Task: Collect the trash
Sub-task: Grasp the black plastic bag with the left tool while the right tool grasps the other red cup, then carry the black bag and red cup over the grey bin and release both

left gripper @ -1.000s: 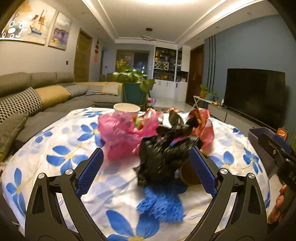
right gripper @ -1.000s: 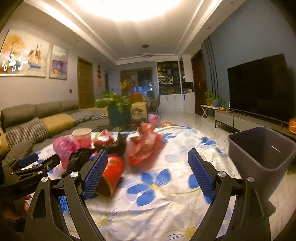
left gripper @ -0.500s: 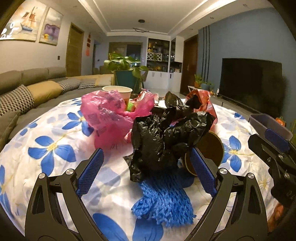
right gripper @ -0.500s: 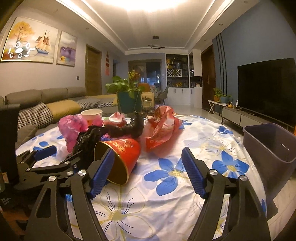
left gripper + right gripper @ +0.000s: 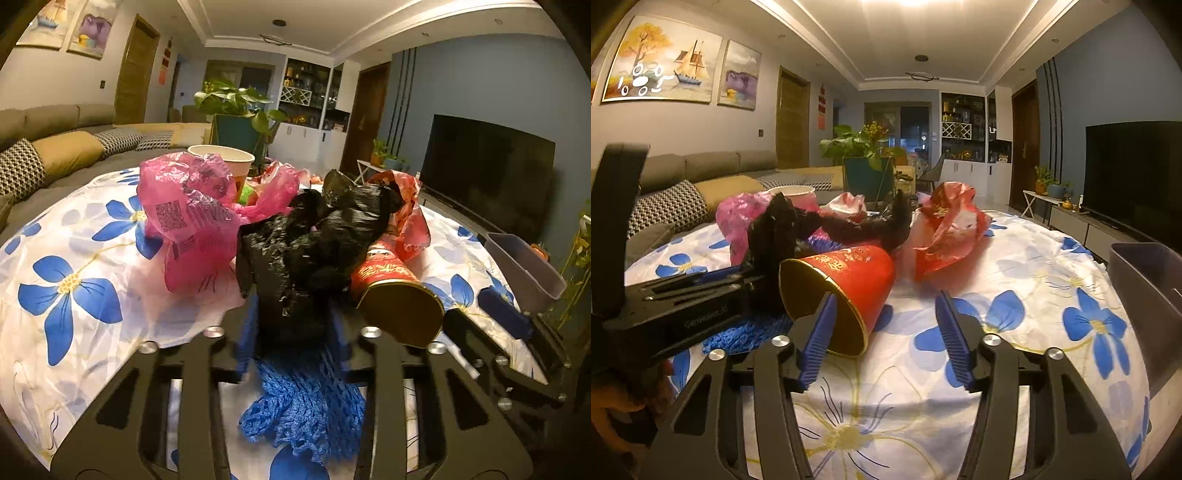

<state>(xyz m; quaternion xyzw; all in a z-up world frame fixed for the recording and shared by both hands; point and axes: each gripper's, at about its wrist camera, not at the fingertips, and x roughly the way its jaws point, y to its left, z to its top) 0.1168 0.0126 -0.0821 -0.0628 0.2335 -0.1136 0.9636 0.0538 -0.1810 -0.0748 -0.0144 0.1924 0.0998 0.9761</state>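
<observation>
Closing, left gripper jaws now pinch black bag.

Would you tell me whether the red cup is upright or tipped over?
Tipped over. The red cup lies on its side on the tablecloth, its gold-rimmed mouth facing the right-wrist camera.

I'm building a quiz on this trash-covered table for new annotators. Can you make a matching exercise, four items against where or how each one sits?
Items:
1. black bag
2. red cup
3. blue net
4. grey bin

States:
A. lying on its side, gold rim toward the camera
B. past the table's right edge
C. flat on the cloth, under the left gripper
D. pinched between closed blue pads

Pairs: 1-D, 2-A, 3-C, 4-B
</observation>
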